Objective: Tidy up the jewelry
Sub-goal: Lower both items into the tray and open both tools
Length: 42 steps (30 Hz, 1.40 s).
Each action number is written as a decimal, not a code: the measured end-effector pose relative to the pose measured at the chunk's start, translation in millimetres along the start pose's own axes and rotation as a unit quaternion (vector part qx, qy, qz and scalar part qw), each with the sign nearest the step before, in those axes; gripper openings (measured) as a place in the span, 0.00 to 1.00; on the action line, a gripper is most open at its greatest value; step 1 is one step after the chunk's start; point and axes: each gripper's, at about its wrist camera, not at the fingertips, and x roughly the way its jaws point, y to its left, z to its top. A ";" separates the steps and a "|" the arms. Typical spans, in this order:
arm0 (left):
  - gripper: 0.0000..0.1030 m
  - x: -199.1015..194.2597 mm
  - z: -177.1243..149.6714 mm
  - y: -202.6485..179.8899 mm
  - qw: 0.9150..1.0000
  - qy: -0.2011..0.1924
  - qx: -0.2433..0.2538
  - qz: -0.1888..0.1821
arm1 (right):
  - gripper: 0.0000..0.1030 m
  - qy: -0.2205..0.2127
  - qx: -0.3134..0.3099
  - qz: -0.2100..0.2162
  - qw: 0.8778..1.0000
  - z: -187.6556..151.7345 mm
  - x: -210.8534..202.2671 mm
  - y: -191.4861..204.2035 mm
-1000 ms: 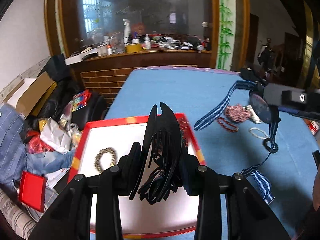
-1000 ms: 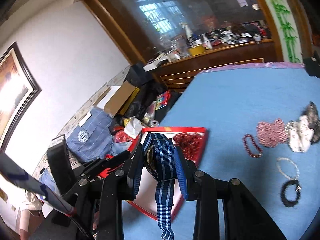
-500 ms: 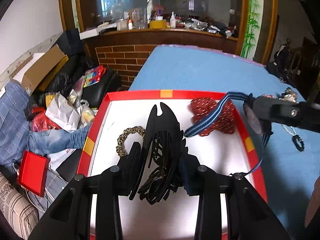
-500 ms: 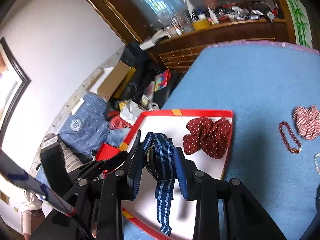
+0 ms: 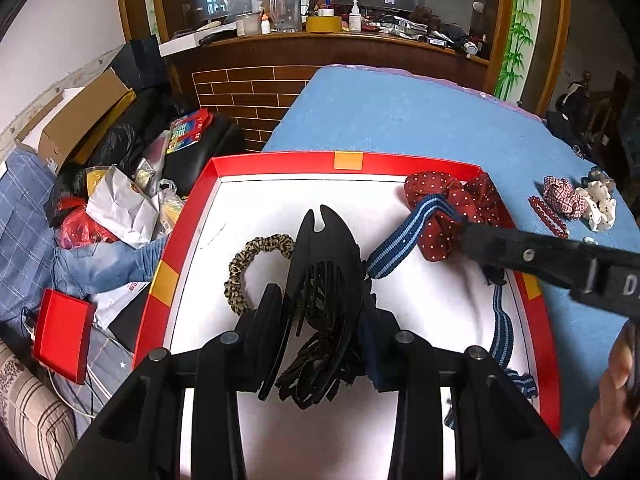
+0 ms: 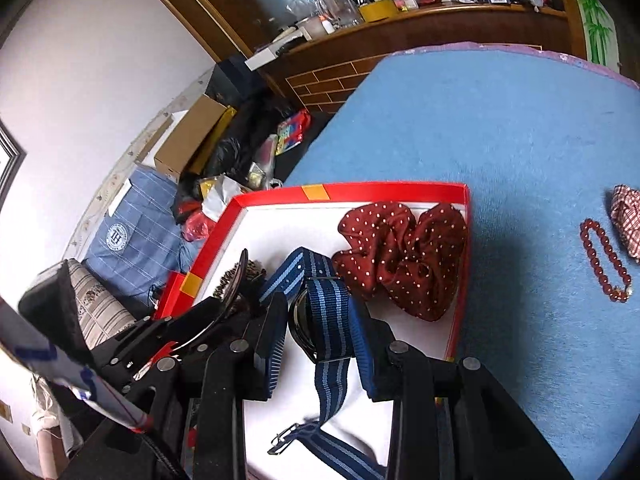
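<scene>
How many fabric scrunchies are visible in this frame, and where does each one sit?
4. In the red tray: a leopard-print scrunchie and a red polka-dot scrunchie. On the blue table: a red checked scrunchie and a white dotted scrunchie. The grippers may hide others.

A lived-in home: a cluttered dark wooden ledge [image 5: 340, 38] of bottles at twelve o'clock, cardboard boxes [image 5: 80, 124] and folded blue clothes [image 6: 132, 224] at nine.
</scene>
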 end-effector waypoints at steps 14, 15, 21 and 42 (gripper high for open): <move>0.35 2.0 -1.2 0.6 1.000 -0.001 -0.003 0.002 | 0.33 0.015 -0.010 -0.022 1.000 -2.5 14.1 -0.5; 0.35 2.3 -1.7 0.6 1.000 -0.001 -0.003 0.001 | 0.33 0.015 -0.009 -0.022 1.000 -2.2 14.9 -0.8; 0.35 3.3 -2.5 1.1 1.000 -0.001 -0.005 0.001 | 0.34 0.019 -0.011 -0.024 0.999 -2.3 20.3 -1.4; 0.48 -32.6 3.6 -9.8 0.999 -0.040 0.003 0.004 | 0.78 -0.068 -0.079 -0.047 0.993 -10.3 -61.1 17.3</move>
